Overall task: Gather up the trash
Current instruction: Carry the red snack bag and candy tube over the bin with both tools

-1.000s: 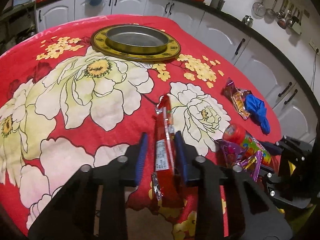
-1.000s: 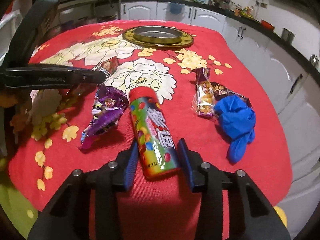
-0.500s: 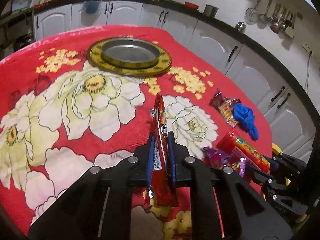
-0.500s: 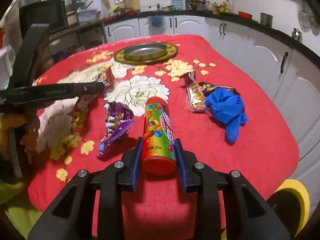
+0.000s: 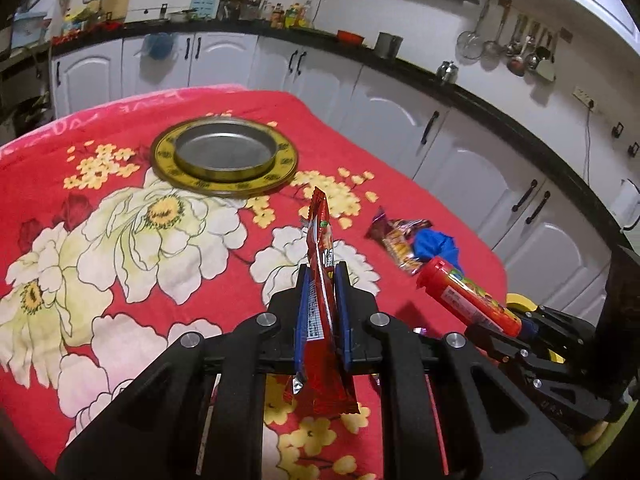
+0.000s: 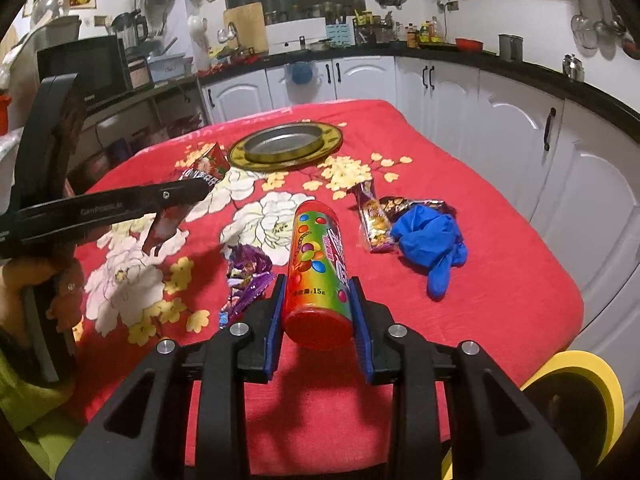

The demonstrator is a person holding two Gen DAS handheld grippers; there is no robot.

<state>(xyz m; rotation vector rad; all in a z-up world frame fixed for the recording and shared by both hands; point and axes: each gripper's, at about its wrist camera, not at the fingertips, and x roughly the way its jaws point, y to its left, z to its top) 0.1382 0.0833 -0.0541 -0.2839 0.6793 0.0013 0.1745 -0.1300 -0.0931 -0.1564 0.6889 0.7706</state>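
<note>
Left wrist view: left gripper [image 5: 322,312] now pinches the red wrapper [image 5: 320,264], lifted off the cloth nearer than the round tray [image 5: 224,156]. Right wrist view: right gripper [image 6: 318,312] clamps the candy tube [image 6: 318,264], likewise raised; purple wrapper [image 6: 246,276], snack packet [image 6: 374,220] and blue glove [image 6: 434,240], all nearer than the tray, await collection.

white kitchen cabinets [image 6: 516,120], black countertop [image 5: 460,92]

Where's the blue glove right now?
In the right wrist view the blue glove lies crumpled on the red tablecloth, right of the candy tube, touching the gold snack wrapper on its left.
</note>
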